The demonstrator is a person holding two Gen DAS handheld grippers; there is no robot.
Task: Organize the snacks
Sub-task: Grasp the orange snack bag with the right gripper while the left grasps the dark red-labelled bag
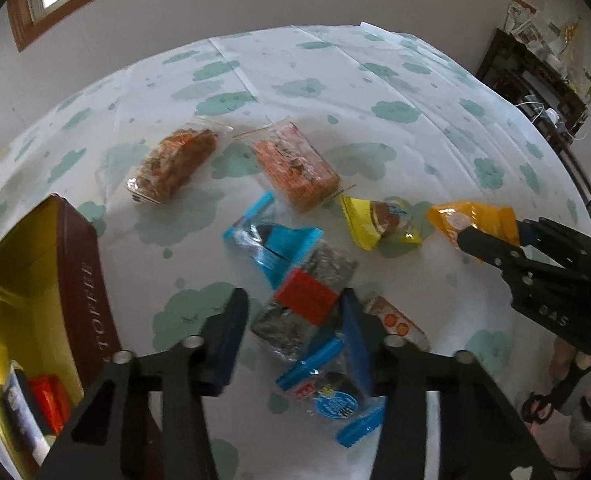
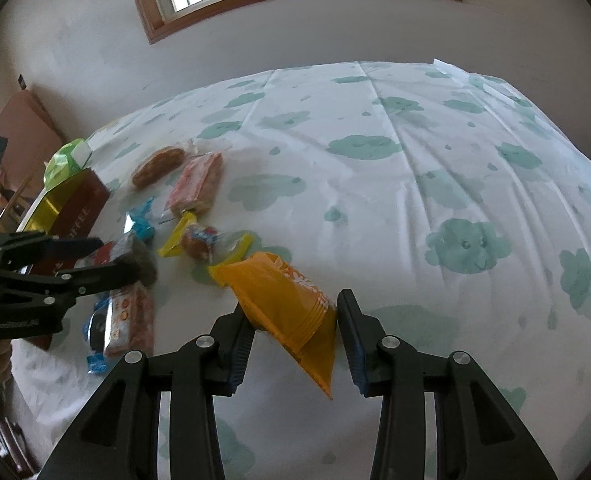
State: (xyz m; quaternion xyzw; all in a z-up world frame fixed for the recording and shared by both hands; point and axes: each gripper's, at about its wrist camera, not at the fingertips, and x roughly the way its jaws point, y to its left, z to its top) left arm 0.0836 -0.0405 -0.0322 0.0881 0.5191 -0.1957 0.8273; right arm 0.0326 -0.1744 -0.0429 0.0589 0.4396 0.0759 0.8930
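My left gripper points down at a pile of snacks on the table, and its jaws are shut on a dark clear-wrapped pack with a red label. From the right wrist view, the same gripper holds that pack beside the brown toffee tin. My right gripper is shut on an orange packet, which hangs tilted above the cloth. In the left wrist view that packet sits in the right gripper at the right. The tin is open and gold inside, with a red packet in it.
Two clear packs of orange-brown biscuits lie further back. A yellow-wrapped cake and blue packs lie near the pile. A green bag stands behind the tin. The cloud-print tablecloth stretches right.
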